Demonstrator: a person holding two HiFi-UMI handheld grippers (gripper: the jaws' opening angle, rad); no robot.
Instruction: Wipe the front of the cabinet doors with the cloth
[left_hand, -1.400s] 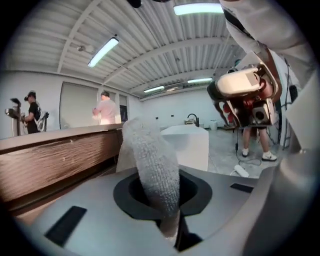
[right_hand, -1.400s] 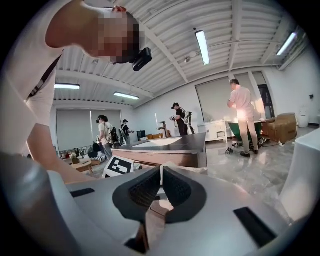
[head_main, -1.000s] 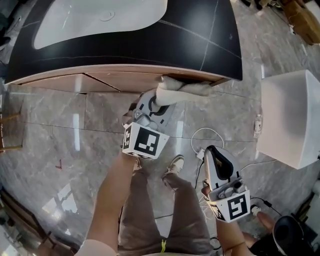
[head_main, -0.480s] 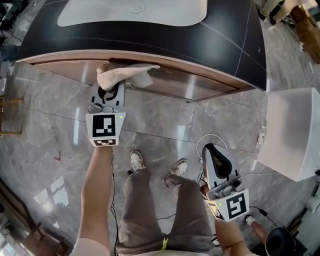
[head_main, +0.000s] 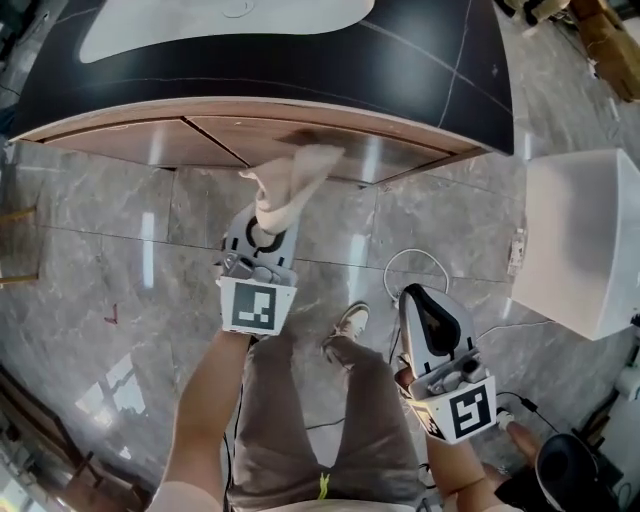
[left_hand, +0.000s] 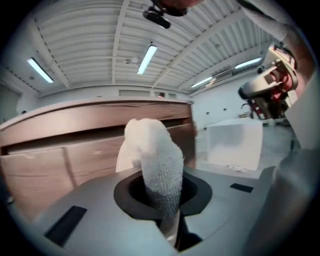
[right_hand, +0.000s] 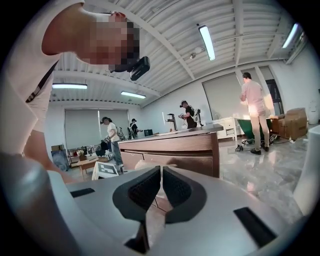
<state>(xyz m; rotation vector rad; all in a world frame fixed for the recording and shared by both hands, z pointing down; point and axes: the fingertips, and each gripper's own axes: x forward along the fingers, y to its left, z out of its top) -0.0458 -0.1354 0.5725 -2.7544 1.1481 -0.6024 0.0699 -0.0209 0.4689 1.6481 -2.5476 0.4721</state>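
A white cloth (head_main: 290, 182) sticks out of my left gripper (head_main: 262, 232), which is shut on it. The cloth's far end presses on the brown wooden cabinet doors (head_main: 200, 140) under the black counter. In the left gripper view the cloth (left_hand: 156, 160) rises from between the jaws in front of the cabinet doors (left_hand: 60, 160). My right gripper (head_main: 428, 312) hangs lower right, away from the cabinet, shut with nothing between its jaws. The right gripper view shows its pads (right_hand: 146, 189) pressed together, with the cabinet (right_hand: 170, 152) beyond.
A black counter (head_main: 400, 70) with a white basin (head_main: 220, 20) tops the cabinet. A white box (head_main: 580, 240) stands at the right. White cables (head_main: 410, 275) lie on the marble floor near the person's feet. Several people stand far off in the right gripper view.
My left gripper swept the cloth along the cabinet front, to the left and then back to the right. The right gripper stayed low and still.
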